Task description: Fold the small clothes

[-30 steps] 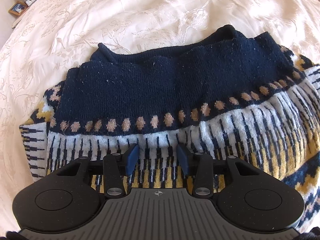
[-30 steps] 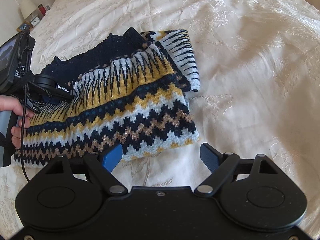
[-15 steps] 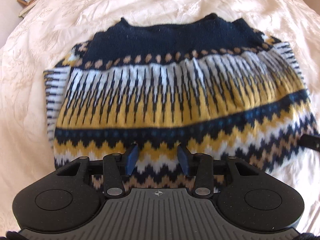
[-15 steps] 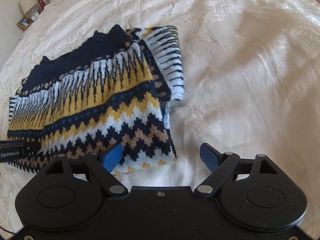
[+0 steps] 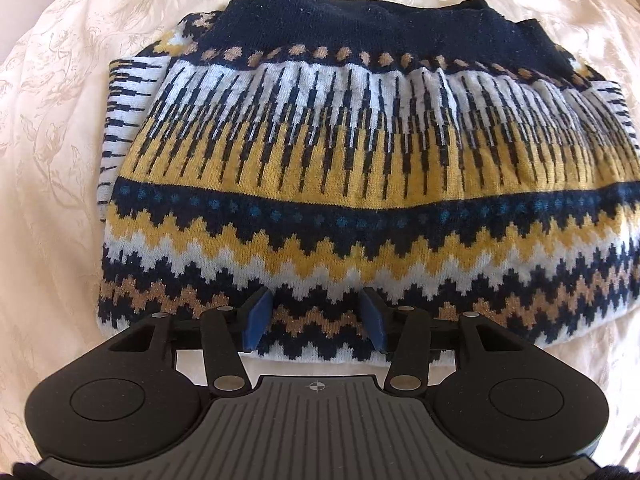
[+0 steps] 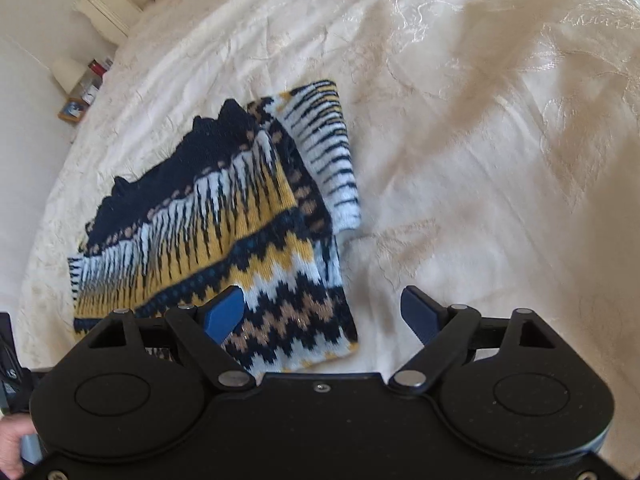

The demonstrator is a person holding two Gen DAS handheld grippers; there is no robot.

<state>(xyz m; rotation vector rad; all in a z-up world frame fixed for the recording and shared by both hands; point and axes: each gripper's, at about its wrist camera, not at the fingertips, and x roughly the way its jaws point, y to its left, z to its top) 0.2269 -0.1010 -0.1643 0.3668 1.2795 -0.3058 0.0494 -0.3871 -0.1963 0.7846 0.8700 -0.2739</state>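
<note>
A folded knit sweater (image 5: pixel 360 184) in navy, yellow, white and tan zigzag bands lies flat on the bed, its navy part farthest from me. My left gripper (image 5: pixel 316 320) hovers open over the sweater's near edge, with nothing between its blue pads. In the right wrist view the same sweater (image 6: pixel 224 240) lies to the left, a striped sleeve (image 6: pixel 332 152) folded along its right side. My right gripper (image 6: pixel 324 312) stands wide open above the sweater's near right corner, holding nothing.
A cream embroidered bedspread (image 6: pixel 480 140) covers the whole bed around the sweater. A bedside table with a lamp and small items (image 6: pixel 80 88) stands beyond the bed at far left, by a white headboard (image 6: pixel 112 4). A hand (image 6: pixel 12 444) shows at lower left.
The left gripper has drawn back from the navy part to the sweater's near edge. The right gripper has come nearer the sweater's right corner. Both stayed open.
</note>
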